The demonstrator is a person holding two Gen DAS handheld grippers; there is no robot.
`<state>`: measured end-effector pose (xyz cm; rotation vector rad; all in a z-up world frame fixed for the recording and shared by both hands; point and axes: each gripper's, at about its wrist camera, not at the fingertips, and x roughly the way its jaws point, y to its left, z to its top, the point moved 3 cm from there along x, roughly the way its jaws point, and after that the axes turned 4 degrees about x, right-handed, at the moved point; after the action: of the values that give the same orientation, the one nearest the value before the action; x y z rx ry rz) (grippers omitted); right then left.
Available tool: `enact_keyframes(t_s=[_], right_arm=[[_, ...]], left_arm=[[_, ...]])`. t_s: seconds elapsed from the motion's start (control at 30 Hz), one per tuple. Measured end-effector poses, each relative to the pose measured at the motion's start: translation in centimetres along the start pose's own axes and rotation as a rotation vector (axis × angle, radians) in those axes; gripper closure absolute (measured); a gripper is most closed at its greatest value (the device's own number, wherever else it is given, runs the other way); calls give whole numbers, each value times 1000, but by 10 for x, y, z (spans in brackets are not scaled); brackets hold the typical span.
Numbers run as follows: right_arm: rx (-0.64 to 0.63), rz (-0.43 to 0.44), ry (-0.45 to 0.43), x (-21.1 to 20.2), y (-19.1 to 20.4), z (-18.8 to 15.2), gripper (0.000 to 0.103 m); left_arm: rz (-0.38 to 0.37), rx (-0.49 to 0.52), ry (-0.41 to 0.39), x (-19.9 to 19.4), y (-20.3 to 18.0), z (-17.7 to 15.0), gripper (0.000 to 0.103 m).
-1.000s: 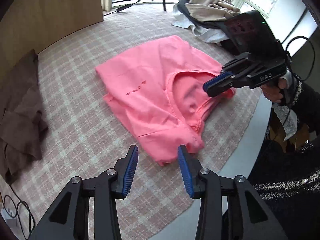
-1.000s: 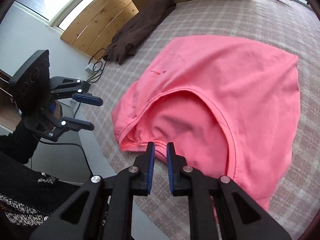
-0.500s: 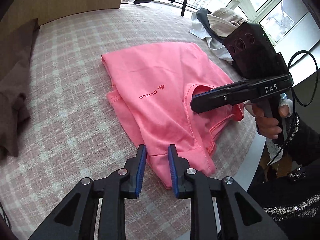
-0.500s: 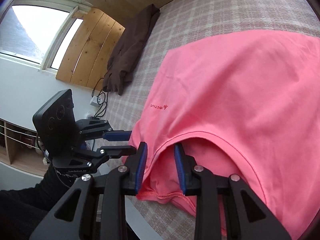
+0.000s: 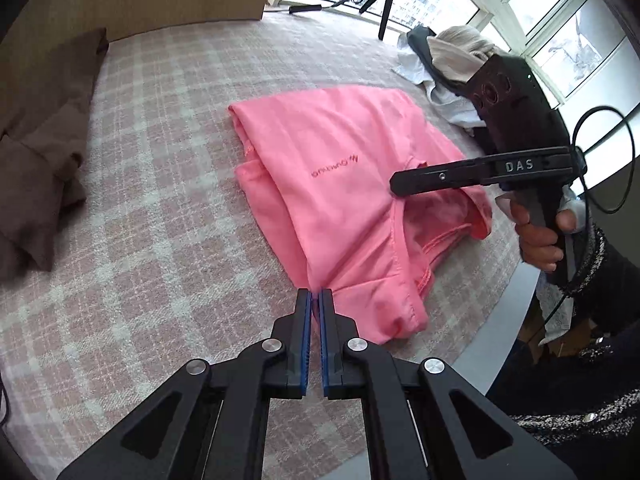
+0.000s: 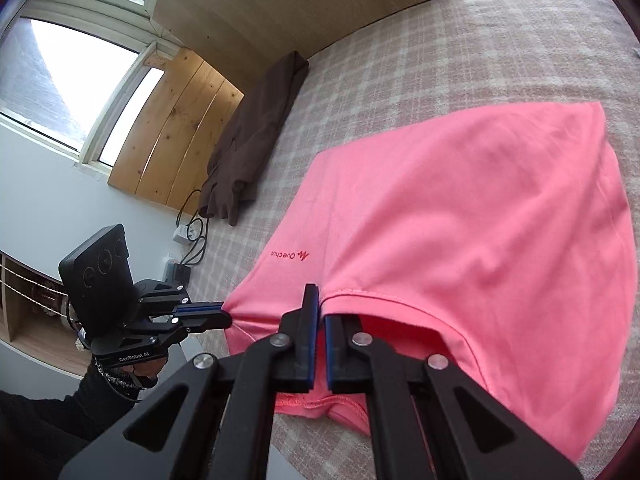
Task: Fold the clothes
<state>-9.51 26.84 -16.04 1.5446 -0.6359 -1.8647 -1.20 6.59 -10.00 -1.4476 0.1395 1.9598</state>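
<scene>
Checked bedspread (image 5: pixel 160 240): one pink shirt (image 5: pixel 340 184) (two garment heaps)

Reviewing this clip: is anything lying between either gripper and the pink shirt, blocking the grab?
Nothing visible does. The left gripper is pinched on the pink shirt at its near edge, and the right gripper is closing on the neckline hem. The brown garment lies well aside.

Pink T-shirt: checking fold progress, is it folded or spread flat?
Partly folded: the pink T-shirt lies doubled in layers on the checked cloth, neckline open.
</scene>
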Motion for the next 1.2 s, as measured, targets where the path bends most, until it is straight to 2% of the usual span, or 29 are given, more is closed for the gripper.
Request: enact_keyframes(t_s=[0.03,0.1,0.23,0.33,0.4,0.43,0.47,0.5,0.53,0.57,0.6,0.67,0.7,0.8,0.87,0.97,1.07,1.1,1.13,1.2], right_arm=[[14,-4,31,2,-3,-3,93],[15,0,64,-1,-5,-12,90],[-48,-41,54,-23,-3,-33,86],[-116,-140,7,-38,1,-38,86],[-159,-197,-52,-55,4,-39,86],[-170,-215,-69,-61,2,-39,86],[-179,-230,-83,-68,0,-40,86],[-167,-253,-51,-67,-9,-43,86],[-151,-277,-6,-65,-18,-47,86],[-138,-314,55,-61,-29,-54,86],[-134,-348,101,-60,-36,-63,87],[-133,-318,116,-72,-38,-77,87],[-127,-298,106,-81,-37,-81,87],[-109,-301,-7,-111,-37,-82,86],[-67,-323,-78,-123,-47,-78,83],[-28,-403,-107,-117,-69,-70,83],[23,-314,-87,-100,-80,-67,83],[21,-321,-78,-99,-81,-70,88],[15,-340,-68,-100,-81,-73,97],[12,-387,-48,-106,-82,-80,101]], left_arm=[[32,5,26,6,1,-2,97],[68,6,20,0,4,-6,92],[45,36,-47,-21,-5,-7,83],[54,114,-43,-16,-23,4,83],[10,180,-39,-7,-40,10,82],[-14,208,-31,0,-49,12,78],[-35,235,21,14,-57,10,75],[-56,262,74,29,-64,7,74],[-38,294,132,39,-66,-1,78],[-16,344,86,29,-70,-5,77],[-9,342,101,24,-69,-5,77],[2,333,135,13,-68,-3,77],[7,340,114,9,-71,2,77],[23,362,47,-3,-79,20,76],[31,360,20,7,-83,40,76],[12,326,10,26,-77,63,75],[31,316,72,56,-67,64,74],[29,319,73,57,-66,62,74],[27,322,74,59,-65,59,74],[13,314,78,47,-64,58,73]])
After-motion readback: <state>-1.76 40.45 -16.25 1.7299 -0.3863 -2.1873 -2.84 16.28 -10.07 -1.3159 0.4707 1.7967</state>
